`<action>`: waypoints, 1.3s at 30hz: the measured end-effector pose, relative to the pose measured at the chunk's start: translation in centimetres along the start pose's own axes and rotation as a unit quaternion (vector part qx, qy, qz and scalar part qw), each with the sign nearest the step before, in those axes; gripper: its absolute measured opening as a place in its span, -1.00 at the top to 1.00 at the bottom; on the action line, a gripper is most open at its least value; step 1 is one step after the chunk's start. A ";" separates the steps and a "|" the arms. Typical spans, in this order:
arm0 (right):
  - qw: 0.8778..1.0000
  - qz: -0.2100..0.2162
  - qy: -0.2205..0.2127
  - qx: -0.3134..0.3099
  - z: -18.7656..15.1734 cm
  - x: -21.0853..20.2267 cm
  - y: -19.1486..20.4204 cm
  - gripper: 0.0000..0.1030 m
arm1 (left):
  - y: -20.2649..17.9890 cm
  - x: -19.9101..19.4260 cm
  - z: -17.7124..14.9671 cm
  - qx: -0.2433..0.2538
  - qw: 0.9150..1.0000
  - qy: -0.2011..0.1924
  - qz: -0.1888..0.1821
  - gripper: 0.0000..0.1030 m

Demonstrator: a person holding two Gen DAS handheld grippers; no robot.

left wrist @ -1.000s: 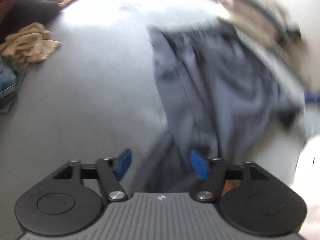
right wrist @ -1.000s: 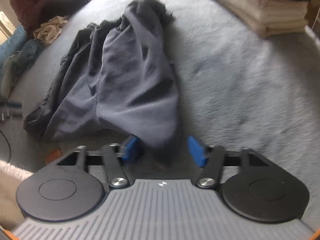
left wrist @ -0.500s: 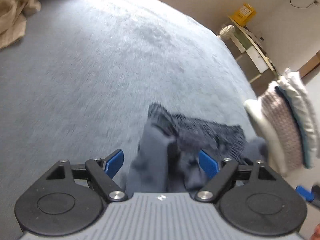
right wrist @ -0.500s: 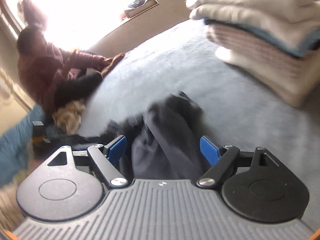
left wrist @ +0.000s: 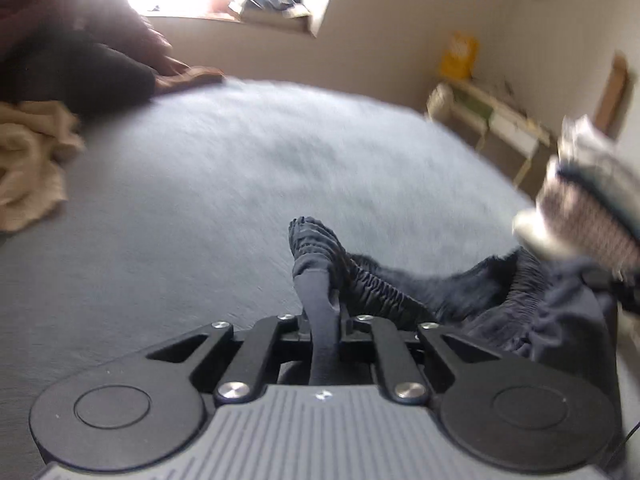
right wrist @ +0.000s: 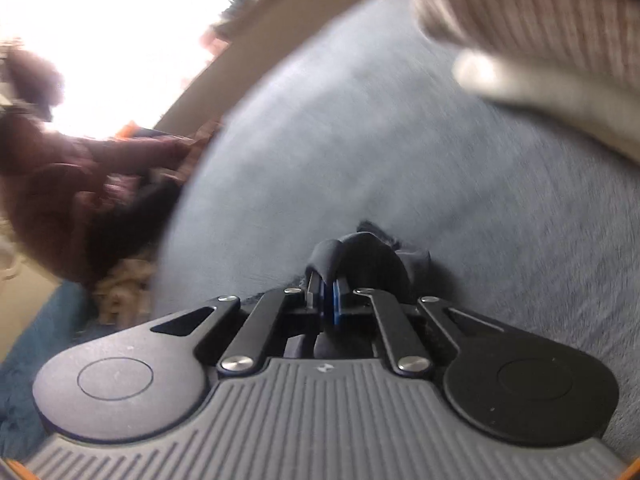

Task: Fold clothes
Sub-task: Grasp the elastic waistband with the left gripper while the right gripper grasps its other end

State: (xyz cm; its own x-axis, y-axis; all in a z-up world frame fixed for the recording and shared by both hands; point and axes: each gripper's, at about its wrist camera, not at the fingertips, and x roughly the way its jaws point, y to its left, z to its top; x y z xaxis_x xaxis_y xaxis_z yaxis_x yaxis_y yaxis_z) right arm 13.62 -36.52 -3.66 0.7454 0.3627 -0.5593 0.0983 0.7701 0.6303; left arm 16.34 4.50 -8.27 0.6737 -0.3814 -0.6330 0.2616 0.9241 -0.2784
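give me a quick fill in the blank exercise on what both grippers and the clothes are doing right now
1. The left gripper has its jaws closing on the ____ waistband of the dark garment.
2. The right gripper is shut on a fold of the ____ garment.
3. The garment lies on a ____ bed cover.
4. The beige garment lies crumpled on the bed cover, held by ____ gripper.

Missing words: elastic; dark; grey; neither
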 end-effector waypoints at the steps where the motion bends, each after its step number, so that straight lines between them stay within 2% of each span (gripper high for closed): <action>1: 1.000 0.010 -0.007 -0.008 -0.1 -0.8 -0.1 0.95 | 0.8 -0.4 0.1 -0.011 1.000 -0.005 0.004 0.83; 2: 1.000 0.007 -0.008 -0.013 -0.1 -1.1 -0.6 0.95 | 1.7 -0.8 0.2 -0.023 1.000 -0.010 0.008 0.82; 4: 1.000 -0.010 0.000 -0.008 -0.2 -0.8 -2.3 0.95 | 3.2 0.3 -0.2 -0.038 0.999 0.015 0.015 0.77; 6: 0.998 -0.049 0.019 0.015 -0.3 0.6 -4.8 0.95 | 4.4 1.9 -1.0 -0.049 0.997 0.053 0.027 0.56; 9: 0.992 -0.120 0.027 0.022 0.0 1.9 -7.0 0.90 | 5.8 1.7 -1.8 -0.072 0.996 0.048 0.011 0.42; 10: 0.992 -0.123 0.012 0.014 0.4 1.6 -6.7 0.89 | 5.8 1.6 -1.8 -0.070 0.997 0.043 0.005 0.34; 12: 0.995 -0.097 -0.021 -0.020 1.0 0.7 -4.5 0.88 | 5.7 1.5 -1.8 -0.066 0.997 0.035 0.000 0.15; 14: 0.995 -0.075 -0.017 -0.064 1.4 1.0 -1.1 0.83 | 5.6 1.7 -1.7 -0.060 0.998 0.029 0.001 0.09; 16: 0.993 -0.057 0.013 -0.104 1.5 2.4 2.5 0.70 | 5.5 1.8 -1.7 -0.054 0.998 0.023 0.003 0.09; 17: 0.991 -0.049 0.033 -0.121 1.4 3.4 4.2 0.53 | 5.3 1.6 -1.8 -0.048 0.999 0.018 0.005 0.09; 19: 0.988 -0.052 0.077 -0.124 0.7 5.7 6.6 0.40 | 4.7 1.5 -1.8 -0.030 0.999 0.007 0.009 0.09; 20: 0.986 -0.057 0.102 -0.119 0.3 7.1 7.5 0.34 | 4.5 1.7 -1.9 -0.014 1.000 0.009 0.008 0.06; 21: 0.985 -0.062 0.127 -0.103 0.0 8.4 7.8 0.32 | 4.2 1.9 -2.0 0.001 1.000 0.010 0.008 -0.05; 23: 0.982 -0.068 0.171 -0.042 -0.3 10.3 7.6 0.31 | 3.7 2.1 -2.3 0.037 0.999 0.015 0.008 -0.14; 25: 0.979 -0.051 0.196 -0.022 -0.8 10.8 8.0 0.32 | 3.0 2.0 -2.9 0.074 0.997 0.015 0.012 -0.15; 26: 0.978 -0.049 0.201 -0.037 -1.0 10.8 8.9 0.32 | 2.7 1.9 -3.2 0.088 0.996 0.014 0.015 -0.15; 28: 0.970 -0.029 0.201 -0.130 -2.0 10.4 11.4 0.31 | 2.4 1.6 -3.5 0.109 0.994 0.011 0.021 -0.15; 29: 0.963 -0.018 0.200 -0.179 -2.5 10.3 12.6 0.31 | 2.3 1.5 -3.6 0.116 0.993 0.010 0.024 -0.15; 31: 0.931 -0.014 0.197 -0.306 -4.2 10.5 14.8 0.20 | 2.3 1.6 -3.6 0.118 0.993 0.012 0.027 -0.15; 32: 0.905 -0.019 0.197 -0.376 -5.4 10.8 15.7 0.17 | 2.3 1.6 -3.6 0.118 0.993 0.013 0.029 -0.15; 35: 0.834 -0.025 0.209 -0.509 -8.5 12.4 16.7 0.13 | 2.4 1.7 -3.7 0.116 0.993 0.013 0.031 -0.15; 36: 0.819 -0.026 0.215 -0.531 -9.2 13.0 16.8 0.13 | 2.4 1.8 -3.7 0.115 0.993 0.013 0.031 -0.15; 38: 0.804 -0.032 0.230 -0.548 -10.1 14.4 16.5 0.14 | 2.6 1.9 -3.7 0.110 0.993 0.012 0.030 -0.15; 39: 0.798 -0.037 0.242 -0.550 -10.5 15.1 16.3 0.20 | 2.6 1.9 -3.8 0.109 0.994 0.011 0.030 -0.15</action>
State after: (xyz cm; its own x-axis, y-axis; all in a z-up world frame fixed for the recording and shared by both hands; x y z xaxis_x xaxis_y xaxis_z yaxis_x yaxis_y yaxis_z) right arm 19.58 -12.93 -7.48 0.3959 0.2496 -0.8837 -0.7065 0.6975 -0.1195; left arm 15.68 6.11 -12.91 0.6782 -0.3238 -0.6597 0.3664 0.9272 -0.0784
